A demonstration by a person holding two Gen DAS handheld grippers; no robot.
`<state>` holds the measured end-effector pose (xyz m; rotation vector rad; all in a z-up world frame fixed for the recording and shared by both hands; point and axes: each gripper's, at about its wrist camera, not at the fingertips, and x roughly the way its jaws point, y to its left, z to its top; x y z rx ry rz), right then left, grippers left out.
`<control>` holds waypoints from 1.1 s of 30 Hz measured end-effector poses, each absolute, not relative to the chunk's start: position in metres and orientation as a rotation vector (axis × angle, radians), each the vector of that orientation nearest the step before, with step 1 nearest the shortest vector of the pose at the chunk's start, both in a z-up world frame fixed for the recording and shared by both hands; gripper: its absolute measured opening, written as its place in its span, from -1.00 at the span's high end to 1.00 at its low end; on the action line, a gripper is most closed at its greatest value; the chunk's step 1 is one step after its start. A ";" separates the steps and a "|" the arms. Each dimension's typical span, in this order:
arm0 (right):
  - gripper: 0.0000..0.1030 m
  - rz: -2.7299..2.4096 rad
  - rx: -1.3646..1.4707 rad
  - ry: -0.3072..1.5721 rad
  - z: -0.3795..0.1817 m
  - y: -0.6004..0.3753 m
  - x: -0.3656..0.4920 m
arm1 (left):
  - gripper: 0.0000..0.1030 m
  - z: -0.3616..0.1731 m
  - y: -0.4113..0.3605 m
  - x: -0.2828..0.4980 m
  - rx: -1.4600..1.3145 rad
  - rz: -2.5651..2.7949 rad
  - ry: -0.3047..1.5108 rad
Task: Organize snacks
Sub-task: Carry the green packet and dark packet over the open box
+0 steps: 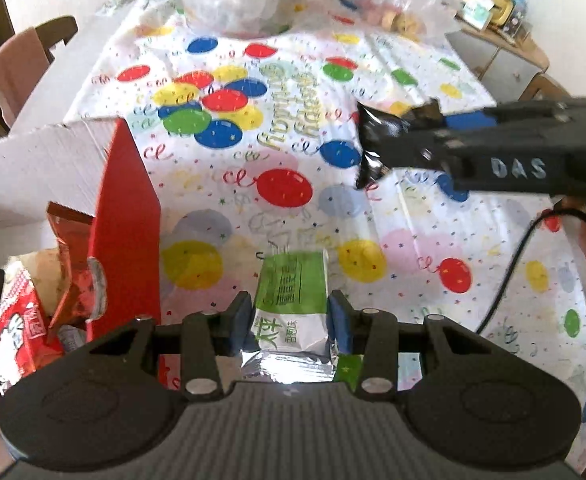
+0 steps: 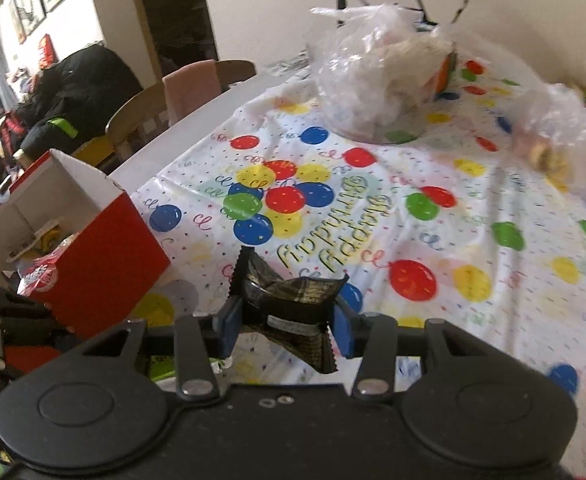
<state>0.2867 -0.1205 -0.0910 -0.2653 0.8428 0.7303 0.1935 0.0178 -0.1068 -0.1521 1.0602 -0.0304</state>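
Beside red box point(image 2: 105, 248), balloon tablecloth point(image 2: 453, 240), plastic bags point(image 2: 373, 80) behind

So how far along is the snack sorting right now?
Partly done: the red box already holds several packets. In hand: the left gripper clamps a green-and-silver packet, and the right gripper a black packet. Left: getting both into the box.
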 end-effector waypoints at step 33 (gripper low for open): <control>0.28 0.541 -0.027 0.894 -0.095 -0.205 0.142 | -0.51 -0.149 -0.008 0.186 0.113 -0.154 1.217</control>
